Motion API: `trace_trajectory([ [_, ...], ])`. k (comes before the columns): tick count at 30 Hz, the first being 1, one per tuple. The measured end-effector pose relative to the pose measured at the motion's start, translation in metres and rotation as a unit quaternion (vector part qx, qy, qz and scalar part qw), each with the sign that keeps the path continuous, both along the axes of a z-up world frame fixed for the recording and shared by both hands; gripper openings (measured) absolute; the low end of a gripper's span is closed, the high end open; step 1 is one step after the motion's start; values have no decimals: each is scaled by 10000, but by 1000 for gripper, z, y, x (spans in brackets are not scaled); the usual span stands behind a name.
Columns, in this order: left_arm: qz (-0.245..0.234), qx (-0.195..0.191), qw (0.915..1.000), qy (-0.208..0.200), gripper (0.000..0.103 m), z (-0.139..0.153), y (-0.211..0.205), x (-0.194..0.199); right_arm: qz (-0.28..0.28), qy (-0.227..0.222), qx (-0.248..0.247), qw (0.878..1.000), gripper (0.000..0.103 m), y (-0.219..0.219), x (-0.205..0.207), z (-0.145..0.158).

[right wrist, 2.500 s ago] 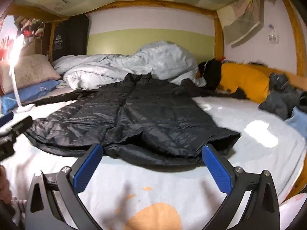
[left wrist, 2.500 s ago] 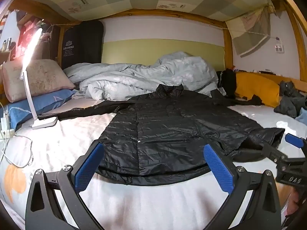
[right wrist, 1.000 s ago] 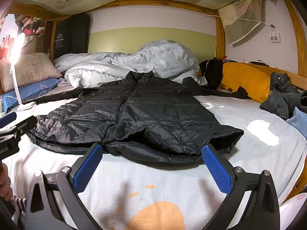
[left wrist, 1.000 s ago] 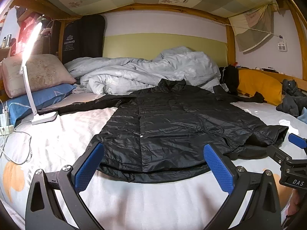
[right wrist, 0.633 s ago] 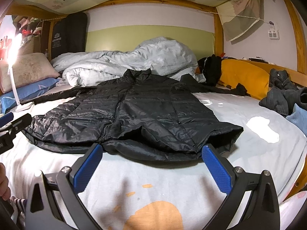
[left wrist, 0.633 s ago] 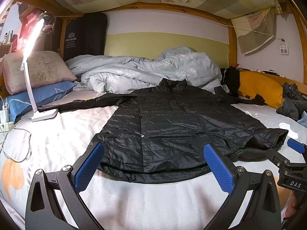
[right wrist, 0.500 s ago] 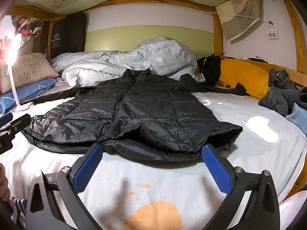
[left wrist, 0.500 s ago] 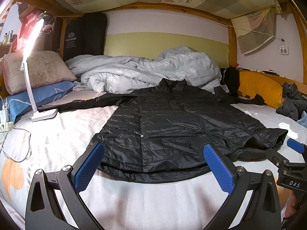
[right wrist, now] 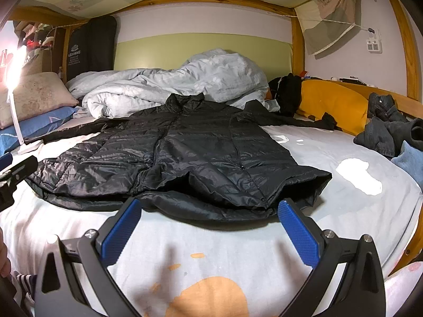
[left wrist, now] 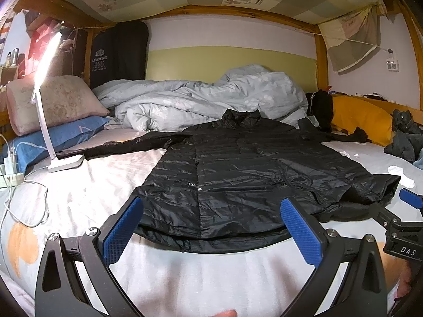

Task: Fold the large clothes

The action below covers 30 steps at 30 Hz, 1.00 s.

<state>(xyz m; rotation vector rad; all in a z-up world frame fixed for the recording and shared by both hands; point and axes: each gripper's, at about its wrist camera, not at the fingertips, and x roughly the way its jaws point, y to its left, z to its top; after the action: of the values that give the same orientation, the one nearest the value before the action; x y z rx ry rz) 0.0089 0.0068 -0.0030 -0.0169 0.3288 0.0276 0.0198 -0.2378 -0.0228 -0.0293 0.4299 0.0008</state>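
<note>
Left wrist view: a black quilted coat [left wrist: 238, 174] lies spread flat on the bed [left wrist: 87, 187], collar toward the crumpled duvet [left wrist: 201, 100], both sleeves stretched outward, hem nearest the cameras. The left claw [left wrist: 211, 227] hovers spread wide and empty just short of the hem's left part; the right claw [right wrist: 208, 227], likewise wide apart and empty, faces the hem's right part. Judged from this layout, no fold is yet made: sleeves and body all remain to be turned in.
</note>
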Motion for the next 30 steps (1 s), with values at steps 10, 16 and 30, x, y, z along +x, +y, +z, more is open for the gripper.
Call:
trace_trajectory([
  [10,-43,-96,9998,-187,103,5,2,-7,19,20,-30,10000,103,0,1,0],
  [16,-44,-36,9997,-250,103,5,-1,-9,29,56,-43,10000,103,1,2,-2],
  [30,-27,-27,9997,-234,103,5,-5,-10,40,72,-108,9999,103,3,1,-4],
])
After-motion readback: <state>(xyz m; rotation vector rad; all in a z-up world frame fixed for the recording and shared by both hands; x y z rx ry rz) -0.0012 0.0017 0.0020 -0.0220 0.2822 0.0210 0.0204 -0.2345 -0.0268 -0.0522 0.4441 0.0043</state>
